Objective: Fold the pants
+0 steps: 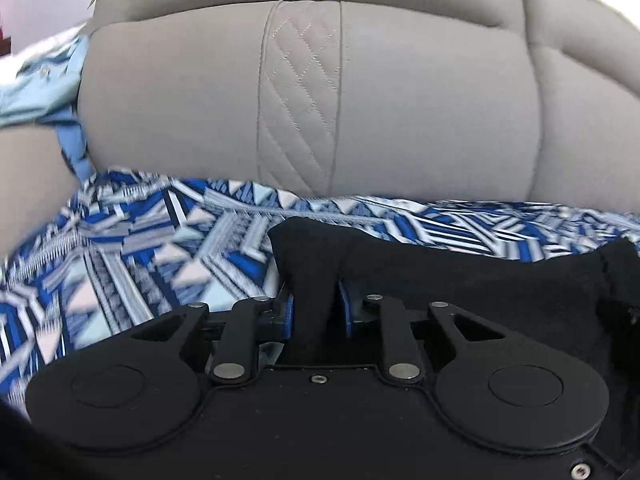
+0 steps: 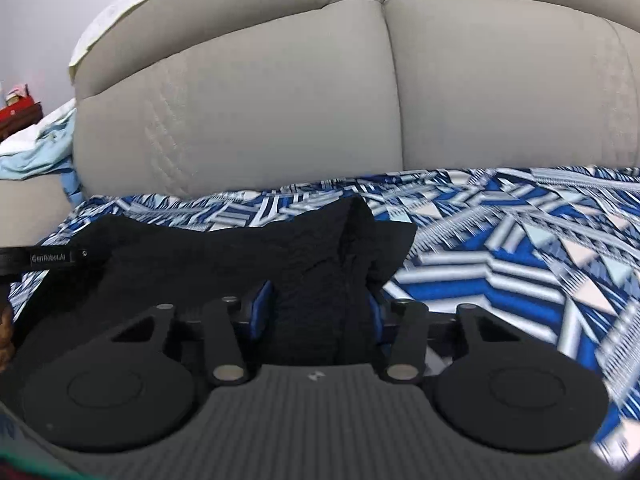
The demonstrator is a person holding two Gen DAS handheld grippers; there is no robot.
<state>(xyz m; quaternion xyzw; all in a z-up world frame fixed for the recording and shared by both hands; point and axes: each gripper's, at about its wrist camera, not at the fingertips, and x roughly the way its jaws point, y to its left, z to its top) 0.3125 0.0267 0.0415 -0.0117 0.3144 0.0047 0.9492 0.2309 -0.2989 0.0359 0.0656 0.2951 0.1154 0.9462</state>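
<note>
Black pants (image 1: 460, 276) lie bunched on a blue and white patterned cover (image 1: 140, 248) over a sofa seat. My left gripper (image 1: 314, 304) is shut on a narrow fold of the black fabric, with its blue pads (image 1: 287, 312) pressed against both sides. In the right wrist view the pants (image 2: 200, 264) spread to the left. My right gripper (image 2: 318, 304) is shut on a thick bunch of them, which fills the gap between the pads (image 2: 262, 308). Part of the left gripper's body (image 2: 44, 258) shows at the left edge there.
The grey sofa backrest (image 1: 400, 120) (image 2: 280, 100) rises right behind the pants. The patterned cover (image 2: 500, 260) runs on to the right. A light blue cloth (image 2: 36, 148) lies on the sofa arm at the left, and a red box (image 2: 16, 114) stands beyond it.
</note>
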